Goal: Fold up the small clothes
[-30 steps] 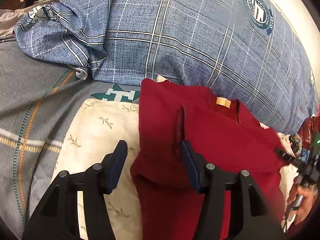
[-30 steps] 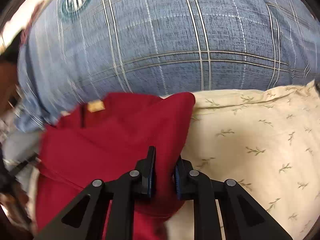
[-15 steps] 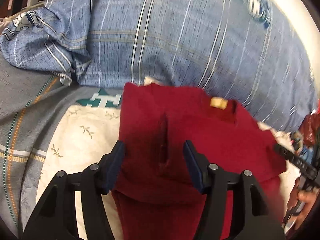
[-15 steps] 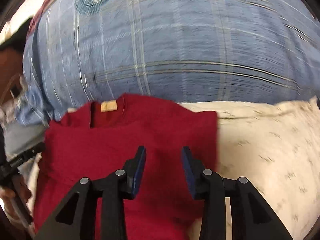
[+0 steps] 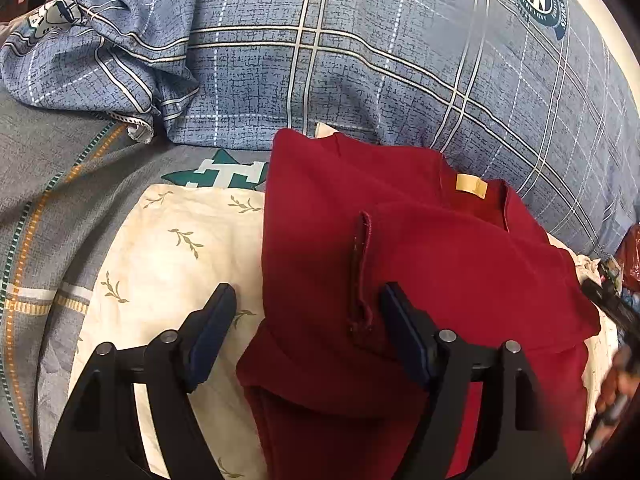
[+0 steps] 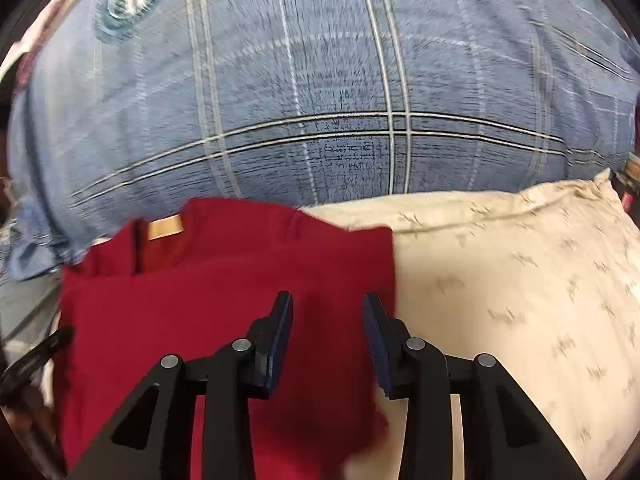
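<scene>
A dark red shirt (image 5: 420, 260) lies folded on a cream leaf-print pillow (image 5: 168, 264), its tan neck label (image 5: 471, 187) facing up. A folded-in sleeve hem (image 5: 362, 272) runs down its middle. My left gripper (image 5: 308, 292) hovers over the shirt's left part; its jaws are opening, straddling the shirt's left edge and the hem without pressing them. In the right wrist view, my right gripper (image 6: 327, 298) stands open above the red shirt (image 6: 220, 300) near its right edge, gripping nothing.
A blue plaid duvet (image 5: 360, 60) bulges behind the shirt and fills the back of both views. Grey striped bedding (image 5: 48, 200) lies to the left. The cream pillow (image 6: 520, 280) spreads to the right. A person's hand (image 5: 616, 380) shows blurred at the right rim.
The right gripper, shut on the shirt's edge a second ago, has let go and opened; that edge now lies flat. The left jaws have spread wider over the shirt.
</scene>
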Tool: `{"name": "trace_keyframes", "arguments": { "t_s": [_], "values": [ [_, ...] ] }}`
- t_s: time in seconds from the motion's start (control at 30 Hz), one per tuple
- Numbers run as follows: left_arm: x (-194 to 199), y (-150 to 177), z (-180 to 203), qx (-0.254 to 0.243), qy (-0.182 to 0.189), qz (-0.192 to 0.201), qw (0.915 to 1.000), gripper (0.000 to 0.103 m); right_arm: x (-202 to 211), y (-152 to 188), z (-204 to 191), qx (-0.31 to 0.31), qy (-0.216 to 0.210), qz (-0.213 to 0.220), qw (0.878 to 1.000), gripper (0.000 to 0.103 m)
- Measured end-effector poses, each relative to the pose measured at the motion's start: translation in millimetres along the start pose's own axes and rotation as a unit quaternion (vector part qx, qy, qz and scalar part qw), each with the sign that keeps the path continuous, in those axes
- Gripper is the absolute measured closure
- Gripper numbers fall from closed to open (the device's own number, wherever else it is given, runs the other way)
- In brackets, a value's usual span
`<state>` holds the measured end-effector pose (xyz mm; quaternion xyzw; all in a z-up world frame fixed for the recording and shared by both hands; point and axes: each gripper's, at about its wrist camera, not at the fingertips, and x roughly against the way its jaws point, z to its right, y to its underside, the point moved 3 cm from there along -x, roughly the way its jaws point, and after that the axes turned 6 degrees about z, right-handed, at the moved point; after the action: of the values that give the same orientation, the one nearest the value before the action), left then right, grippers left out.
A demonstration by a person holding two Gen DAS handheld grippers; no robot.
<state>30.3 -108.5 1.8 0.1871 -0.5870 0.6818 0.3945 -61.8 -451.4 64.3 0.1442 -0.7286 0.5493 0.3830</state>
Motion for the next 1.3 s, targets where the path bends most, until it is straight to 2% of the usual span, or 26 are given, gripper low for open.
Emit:
{"name": "trace_keyframes", "arguments": {
  "t_s": [0.07,0.17,0.3,0.43,0.6,0.7,0.77,0.83,0.93,1.03,1.17,1.2,1.27,1.3],
  "values": [
    [-0.3,0.3,1.9,-0.004,-0.004,0.002,1.0000,0.027,12.7,13.0,2.2,0.019,0.008,0.000,1.000,0.066],
    [1.3,1.3,3.2,-0.007,-0.006,0.005,0.9999,0.027,6.9,37.8,7.2,0.037,0.025,-0.034,0.998,0.065],
    [16.8,1.6,4.6,-0.016,-0.017,0.021,0.9995,0.027,27.8,33.7,11.2,0.003,0.013,-0.013,1.000,0.059],
    [27.6,-3.3,5.0,-0.016,-0.022,0.045,0.9986,0.027,45.5,22.3,0.8,0.021,0.000,0.022,1.000,0.059],
    [18.8,-10.1,-7.4,0.009,-0.031,0.036,0.9988,0.027,10.3,10.7,-19.4,0.022,-0.018,0.015,0.999,0.060],
    [6.6,-12.6,-19.3,0.029,-0.033,0.018,0.9989,0.027,-17.8,4.6,-23.3,0.026,0.004,0.007,1.000,0.060],
    [-0.1,-12.4,-22.3,0.030,-0.035,0.006,0.9989,0.027,-40.6,5.0,-19.5,0.036,0.032,-0.016,0.999,0.060],
    [-1.5,-11.3,-23.1,0.032,-0.032,0.003,0.9990,0.027,-46.2,3.6,-16.9,0.031,0.029,-0.013,0.999,0.059],
    [3.9,-10.2,-20.2,0.024,-0.036,0.009,0.9990,0.027,-36.3,3.3,-19.0,0.035,0.028,-0.018,0.999,0.059],
    [8.1,-11.6,-19.3,0.021,-0.037,0.014,0.9990,0.027,-4.0,14.1,-18.6,0.029,0.000,-0.011,1.000,0.058],
    [18.7,-11.9,-17.7,0.018,-0.037,0.025,0.9989,0.027,33.0,37.0,-17.3,0.035,-0.020,0.006,0.999,0.048],
    [22.6,-10.3,-16.1,0.014,-0.035,0.025,0.9990,0.027,32.6,40.0,-19.1,0.041,-0.027,0.001,0.999,0.044],
    [29.9,-5.8,-14.5,0.007,-0.034,0.022,0.9992,0.027,26.1,51.6,-22.1,0.067,-0.035,-0.025,0.997,0.044],
    [33.9,-2.9,-14.3,0.005,-0.036,0.021,0.9991,0.027,26.5,55.3,-24.4,0.085,-0.031,-0.024,0.996,0.044]
  ]
}}
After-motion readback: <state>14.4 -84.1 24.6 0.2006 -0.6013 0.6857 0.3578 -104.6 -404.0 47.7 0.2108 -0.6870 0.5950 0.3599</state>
